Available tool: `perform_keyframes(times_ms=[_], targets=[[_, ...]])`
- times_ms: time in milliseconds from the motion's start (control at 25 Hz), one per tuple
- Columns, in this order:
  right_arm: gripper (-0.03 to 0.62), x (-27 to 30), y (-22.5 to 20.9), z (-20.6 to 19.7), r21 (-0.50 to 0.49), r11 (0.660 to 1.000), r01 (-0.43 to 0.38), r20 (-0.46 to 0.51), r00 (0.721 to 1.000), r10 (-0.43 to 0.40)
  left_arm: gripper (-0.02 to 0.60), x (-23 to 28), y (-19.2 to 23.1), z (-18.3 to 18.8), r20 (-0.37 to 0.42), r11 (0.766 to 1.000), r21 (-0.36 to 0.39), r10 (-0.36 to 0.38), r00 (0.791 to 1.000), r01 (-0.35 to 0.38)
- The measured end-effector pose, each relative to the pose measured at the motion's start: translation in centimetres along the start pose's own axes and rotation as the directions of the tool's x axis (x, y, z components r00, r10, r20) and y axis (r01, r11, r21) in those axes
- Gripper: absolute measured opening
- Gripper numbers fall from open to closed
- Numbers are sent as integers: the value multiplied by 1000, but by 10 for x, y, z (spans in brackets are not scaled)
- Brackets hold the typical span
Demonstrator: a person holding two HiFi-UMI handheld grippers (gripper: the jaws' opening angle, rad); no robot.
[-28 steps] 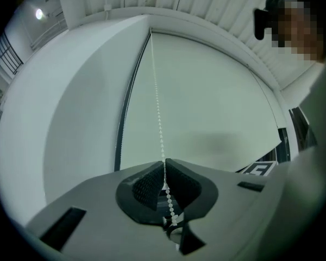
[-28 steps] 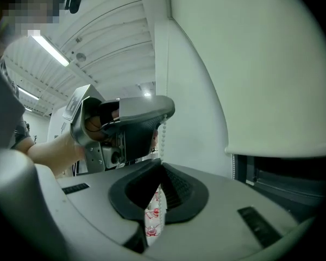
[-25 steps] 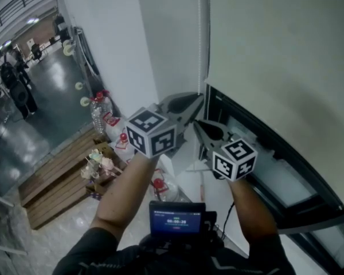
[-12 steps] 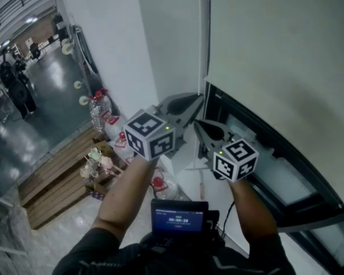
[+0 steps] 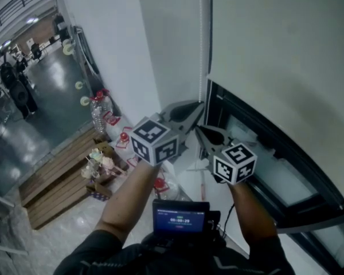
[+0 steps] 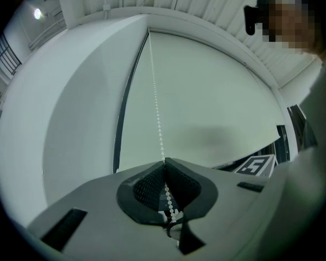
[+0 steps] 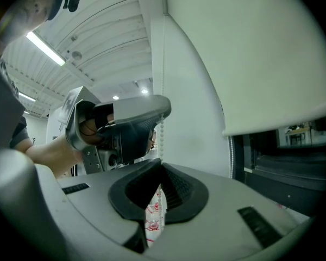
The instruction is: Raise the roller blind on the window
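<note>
The pale roller blind (image 5: 275,56) covers most of the window; its bottom edge hangs above the dark window frame (image 5: 258,148). A white bead chain (image 5: 202,39) runs down the blind's left side. My left gripper (image 5: 196,107) is shut on that bead chain (image 6: 156,107), whose beads run between the pads (image 6: 152,186). Just below it my right gripper (image 5: 199,129) is shut too, with the chain (image 7: 162,137) coming down into its closed tips. In the right gripper view the left gripper (image 7: 164,111) sits directly above the right gripper (image 7: 161,163). The blind (image 6: 206,102) fills the left gripper view.
A white wall (image 5: 120,50) stands left of the window. Below on the left lie wooden pallets (image 5: 57,176), plastic bottles (image 5: 100,113) and small items. A small screen (image 5: 180,216) sits at the person's chest. People stand far off at the left (image 5: 14,79).
The left gripper has sunk slightly along the chain, toward the right gripper. The right gripper has hardly moved. Both stay shut.
</note>
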State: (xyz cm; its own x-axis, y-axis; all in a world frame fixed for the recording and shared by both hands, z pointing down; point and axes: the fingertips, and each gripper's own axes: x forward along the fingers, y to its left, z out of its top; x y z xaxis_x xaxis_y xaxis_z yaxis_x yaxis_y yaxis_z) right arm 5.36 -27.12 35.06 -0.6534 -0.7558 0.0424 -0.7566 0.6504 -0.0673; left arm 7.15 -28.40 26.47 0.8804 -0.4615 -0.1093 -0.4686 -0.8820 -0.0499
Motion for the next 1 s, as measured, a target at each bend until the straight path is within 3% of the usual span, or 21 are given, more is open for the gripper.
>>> perform_keyframes(times_ms=[400, 680, 840, 1000], targets=[[6, 6, -13, -52, 41, 999, 25, -99, 995, -20, 3, 1, 4, -56, -80, 1000, -10, 29, 996, -30], [6, 1, -14, -99, 93, 995, 43, -175, 984, -26, 3, -1, 1, -104, -142, 998, -60, 21, 990, -30], [12, -6, -19, -100, 45, 997, 59, -207, 977, -49, 3, -1, 0, -109, -157, 998, -56, 18, 987, -27], [69, -25, -28, -73, -27, 997, 76, -205, 975, -80, 3, -3, 0, -106, -140, 997, -68, 22, 990, -32]])
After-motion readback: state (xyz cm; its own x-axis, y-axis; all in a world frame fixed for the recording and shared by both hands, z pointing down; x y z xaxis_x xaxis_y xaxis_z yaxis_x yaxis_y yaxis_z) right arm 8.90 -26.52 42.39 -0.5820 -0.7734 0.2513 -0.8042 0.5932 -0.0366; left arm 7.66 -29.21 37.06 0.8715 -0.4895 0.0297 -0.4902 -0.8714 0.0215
